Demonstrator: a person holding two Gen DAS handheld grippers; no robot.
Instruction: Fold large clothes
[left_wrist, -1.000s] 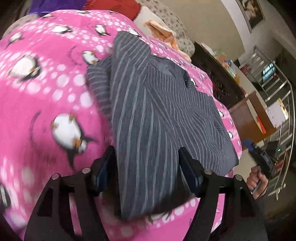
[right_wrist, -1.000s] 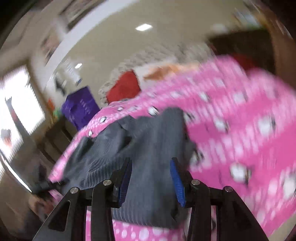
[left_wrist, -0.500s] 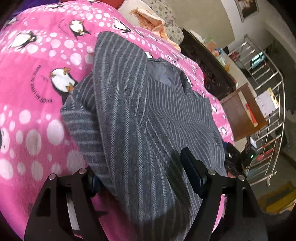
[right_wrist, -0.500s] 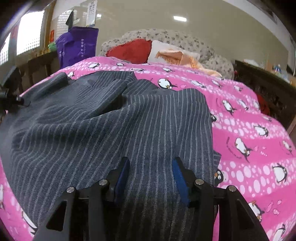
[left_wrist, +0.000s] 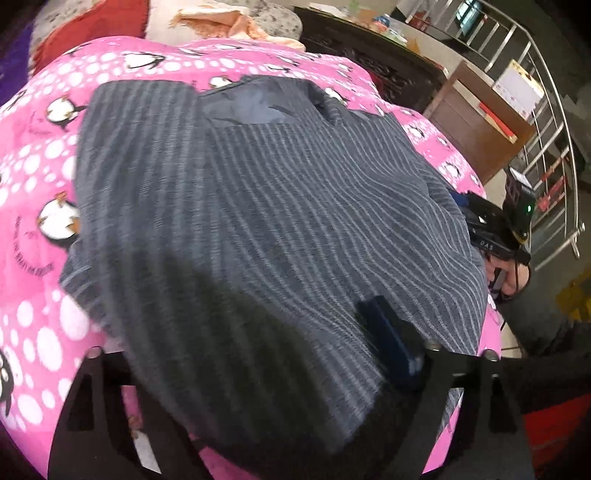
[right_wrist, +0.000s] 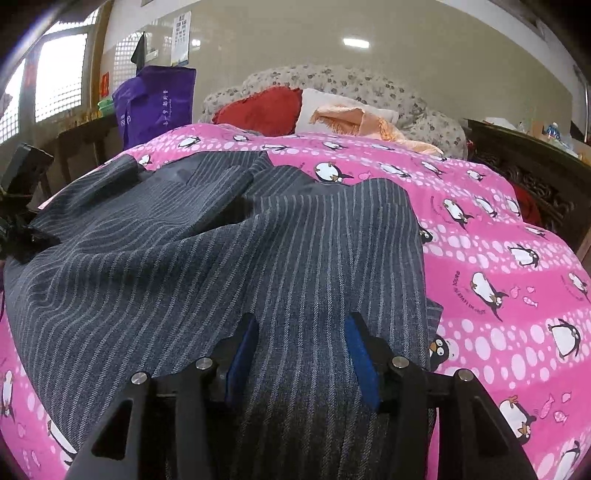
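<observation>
A dark grey pinstriped garment (left_wrist: 280, 206) lies spread on the pink penguin blanket (left_wrist: 33, 155). My left gripper (left_wrist: 258, 332) has its fingers wide apart, with a fold of the cloth draped over it and hiding the left finger. In the right wrist view the same garment (right_wrist: 221, 258) fills the near bed. My right gripper (right_wrist: 299, 343) stands open with the cloth's near edge lying between its blue pads (right_wrist: 360, 350). The right gripper also shows at the garment's far edge in the left wrist view (left_wrist: 491, 236).
Red and peach pillows (right_wrist: 266, 109) and a floral cushion sit at the bed's head. A purple bag (right_wrist: 155, 107) stands at the left. A dark wooden cabinet (right_wrist: 524, 166) and a metal railing (left_wrist: 535, 122) flank the right side.
Both grippers have come down close over the garment. The near part of the cloth has been carried across and now lies over the left gripper's fingers.
</observation>
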